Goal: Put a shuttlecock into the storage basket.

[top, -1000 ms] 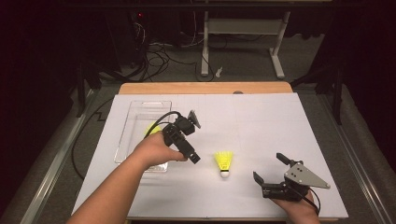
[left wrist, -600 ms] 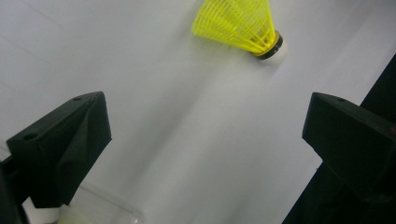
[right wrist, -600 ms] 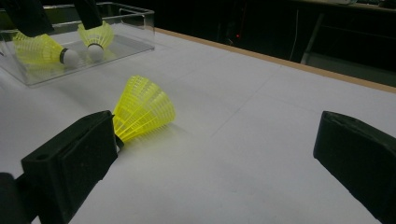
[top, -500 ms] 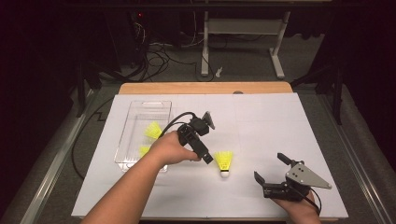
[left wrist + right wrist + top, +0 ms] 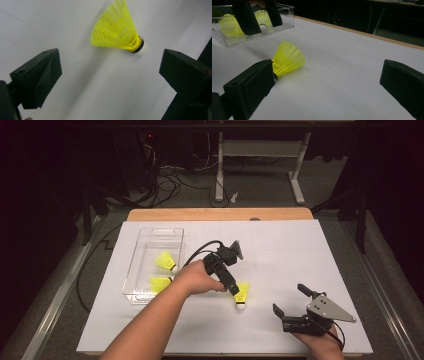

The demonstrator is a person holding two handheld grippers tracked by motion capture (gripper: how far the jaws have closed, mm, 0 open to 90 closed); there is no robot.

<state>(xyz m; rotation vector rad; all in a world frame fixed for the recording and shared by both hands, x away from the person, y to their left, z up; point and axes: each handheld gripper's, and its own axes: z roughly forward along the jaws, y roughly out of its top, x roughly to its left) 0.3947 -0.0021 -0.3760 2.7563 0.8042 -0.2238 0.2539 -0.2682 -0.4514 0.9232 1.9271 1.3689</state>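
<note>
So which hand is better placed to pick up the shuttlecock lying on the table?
Left. The left tool hovers open right over the yellow shuttlecock; the right tool rests farther off.

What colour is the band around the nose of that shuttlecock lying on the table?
Black, on the shuttlecock with its yellow skirt; the left gripper view shows it best.

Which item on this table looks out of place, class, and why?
One yellow shuttlecock lies on its side on the white table cover, outside the clear plastic box that holds the two other shuttlecocks. The open left gripper is right over it.
</note>
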